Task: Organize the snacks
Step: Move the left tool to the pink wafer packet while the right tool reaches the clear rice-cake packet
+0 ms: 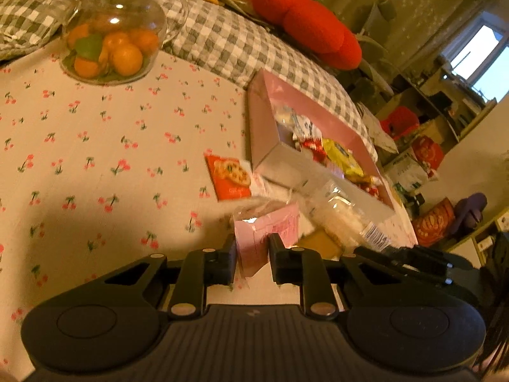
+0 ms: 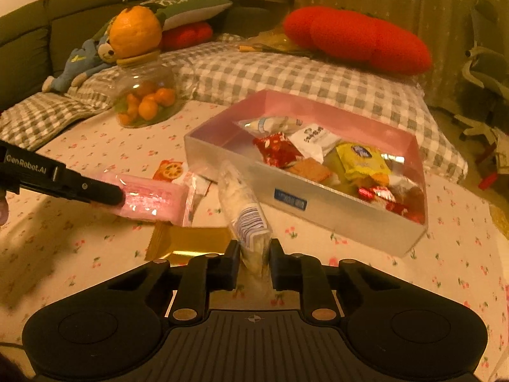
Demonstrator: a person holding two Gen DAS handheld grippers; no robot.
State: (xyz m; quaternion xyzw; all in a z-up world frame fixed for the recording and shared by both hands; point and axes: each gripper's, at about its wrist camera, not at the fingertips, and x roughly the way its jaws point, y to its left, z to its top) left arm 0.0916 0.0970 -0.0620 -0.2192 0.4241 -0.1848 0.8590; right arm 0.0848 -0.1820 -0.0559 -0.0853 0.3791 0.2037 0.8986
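Note:
My left gripper (image 1: 253, 248) is shut on a pink snack packet (image 1: 270, 232), held just above the cherry-print tablecloth; it also shows in the right wrist view (image 2: 152, 195), with the left gripper (image 2: 119, 195) at its end. My right gripper (image 2: 254, 254) is shut on a clear packet of white snacks (image 2: 241, 203), also seen in the left wrist view (image 1: 340, 213). A pink box (image 2: 318, 191) with several wrapped snacks stands ahead of both. A red cookie packet (image 1: 229, 180) and a gold packet (image 2: 191, 238) lie on the cloth.
A glass jar of oranges (image 2: 146, 95) stands at the far left of the table. Checked cushions (image 2: 286, 73) and a red pillow (image 2: 356, 38) lie behind the box. A plush toy (image 2: 86, 60) lies at the back left.

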